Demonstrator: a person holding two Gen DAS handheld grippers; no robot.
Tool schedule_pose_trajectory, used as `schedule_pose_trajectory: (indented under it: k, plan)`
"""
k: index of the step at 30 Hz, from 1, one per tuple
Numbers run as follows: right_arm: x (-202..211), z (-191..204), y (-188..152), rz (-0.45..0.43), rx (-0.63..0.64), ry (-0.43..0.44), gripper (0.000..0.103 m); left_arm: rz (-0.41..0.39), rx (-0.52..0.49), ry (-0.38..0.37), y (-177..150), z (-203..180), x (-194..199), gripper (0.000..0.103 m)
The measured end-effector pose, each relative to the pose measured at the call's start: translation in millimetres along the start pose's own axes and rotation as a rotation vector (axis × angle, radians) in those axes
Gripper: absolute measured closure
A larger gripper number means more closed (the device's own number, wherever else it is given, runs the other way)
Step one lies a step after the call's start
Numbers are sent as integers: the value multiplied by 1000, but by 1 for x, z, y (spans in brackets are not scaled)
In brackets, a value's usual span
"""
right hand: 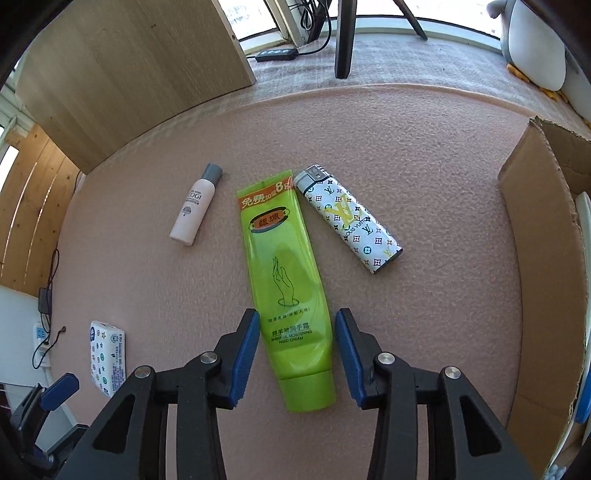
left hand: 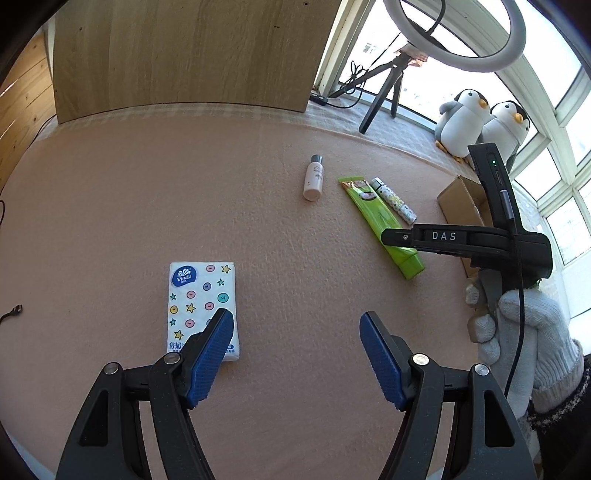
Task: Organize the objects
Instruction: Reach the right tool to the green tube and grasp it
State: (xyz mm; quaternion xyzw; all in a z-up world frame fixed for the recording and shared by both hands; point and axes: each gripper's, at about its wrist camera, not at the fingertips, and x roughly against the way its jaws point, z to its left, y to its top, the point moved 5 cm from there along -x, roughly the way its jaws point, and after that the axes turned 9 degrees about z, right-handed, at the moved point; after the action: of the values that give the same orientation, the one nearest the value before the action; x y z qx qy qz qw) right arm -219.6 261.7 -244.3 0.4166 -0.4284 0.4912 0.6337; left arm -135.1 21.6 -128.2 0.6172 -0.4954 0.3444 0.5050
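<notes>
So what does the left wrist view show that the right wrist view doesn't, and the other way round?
Only the left wrist view: the ring light, two penguin toys, the gloved hand holding the right gripper, and the open left gripper beside the tissue pack.
Only the right wrist view: the open right gripper straddling the green tube, its print readable, and the lighter's logo.
Both: tube, lighter, pink bottle, tissue pack, cardboard box, mat.

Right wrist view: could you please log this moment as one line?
right tongs: open, straddling tube | left tongs: open, by tissues | lighter, bottle: on mat | box: right
</notes>
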Motion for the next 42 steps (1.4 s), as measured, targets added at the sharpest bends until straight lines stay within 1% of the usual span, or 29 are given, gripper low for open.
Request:
schedule_pose_trajectory:
  k: [1, 6, 9, 13, 18, 25, 30, 31, 35, 38, 42]
  plan:
    - [0, 1, -1, 0, 0, 1, 67, 2, 2, -1, 0, 1, 0, 29]
    - [0, 1, -7, 11, 4, 23, 68, 10, 7, -9, 0, 0, -5, 29]
    - [-1, 3, -16, 24, -1, 53, 70, 13, 2, -12, 1, -3, -7, 29]
    - [1, 6, -39, 30, 11, 60, 70, 16, -1, -17, 0, -6, -9, 29]
    - [3, 13, -78, 40, 19, 90, 70, 31, -4, -39, -8, -8, -15, 29]
    - [5, 17, -120, 55, -40, 170, 72, 68, -25, -43, -26, -9, -27, 29]
    - [5, 23, -133, 102, -51, 275, 70, 85, -28, -53, -38, -9, -31, 29]
    - [8, 21, -134, 88, -50, 276, 70, 92, -31, -58, -39, -10, -33, 29]
    - [17, 14, -128, 46, -34, 226, 70, 107, -64, -93, -44, -26, -39, 29]
    - [21, 9, -122, 37, -27, 210, 70, 128, -98, -132, -48, -43, -45, 29]
    - [22, 10, -112, 33, -4, 186, 70, 169, -107, -195, -48, -63, -58, 29]
